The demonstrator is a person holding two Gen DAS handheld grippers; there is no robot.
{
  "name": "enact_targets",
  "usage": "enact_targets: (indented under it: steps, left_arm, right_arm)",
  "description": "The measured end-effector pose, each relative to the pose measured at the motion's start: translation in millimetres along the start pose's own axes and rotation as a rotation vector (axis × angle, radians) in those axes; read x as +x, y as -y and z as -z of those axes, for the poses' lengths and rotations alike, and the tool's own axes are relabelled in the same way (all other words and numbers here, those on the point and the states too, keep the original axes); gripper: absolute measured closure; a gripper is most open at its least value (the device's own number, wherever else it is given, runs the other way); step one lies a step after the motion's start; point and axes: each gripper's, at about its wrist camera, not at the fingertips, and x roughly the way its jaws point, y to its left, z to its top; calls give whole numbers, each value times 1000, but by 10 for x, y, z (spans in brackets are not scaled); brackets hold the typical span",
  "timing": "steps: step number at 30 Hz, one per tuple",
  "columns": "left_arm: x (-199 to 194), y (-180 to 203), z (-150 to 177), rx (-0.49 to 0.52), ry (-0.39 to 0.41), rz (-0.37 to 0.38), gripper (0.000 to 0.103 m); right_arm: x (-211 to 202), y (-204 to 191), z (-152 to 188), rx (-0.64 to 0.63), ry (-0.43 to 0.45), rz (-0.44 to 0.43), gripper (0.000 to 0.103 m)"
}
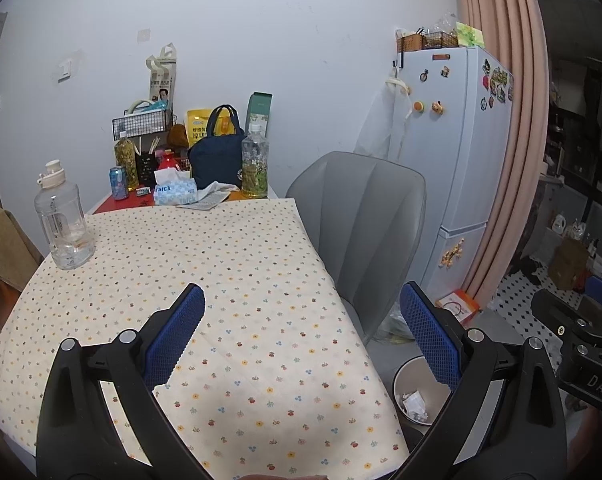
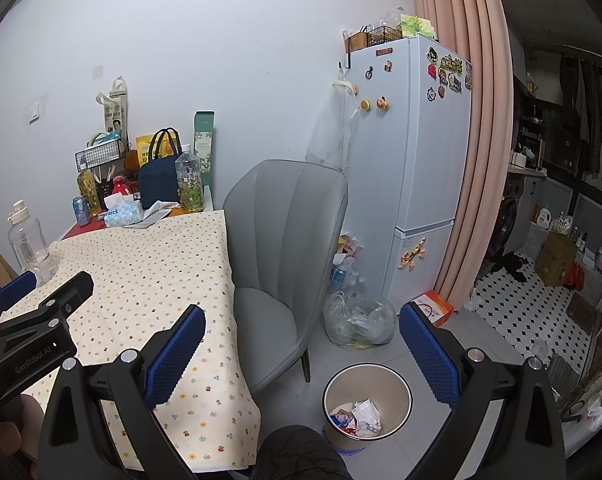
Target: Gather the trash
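Crumpled paper trash (image 2: 365, 416) lies inside the bin (image 2: 405, 384) on the floor beside the grey chair (image 2: 285, 248); it appears light, soft and compressible, best pinched across a wad. The floral table (image 1: 237, 264) shows no scraps. Left tool (image 1: 301, 332) and right tool (image 2: 301, 344) both stand released, holding nothing.

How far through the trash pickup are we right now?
Crumpled paper and wrappers already lie in the waste bin on the floor beside the table. Nothing is in hand: the left gripper and right gripper are both open and empty. The near tablecloth shows no loose scraps, so the job looks nearly finished.
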Motion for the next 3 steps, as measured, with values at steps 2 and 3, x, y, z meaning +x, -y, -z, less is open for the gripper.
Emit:
enact_targets:
  steps: [2, 3]
  left_arm:
    - [38, -26, 20, -2, -7, 0, 6]
    - [57, -38, 27, -5, -11, 0, 6]
  right_arm:
    - [36, -14, 30, -4, -7, 2, 8]
    - [61, -24, 48, -5, -12, 2, 8]
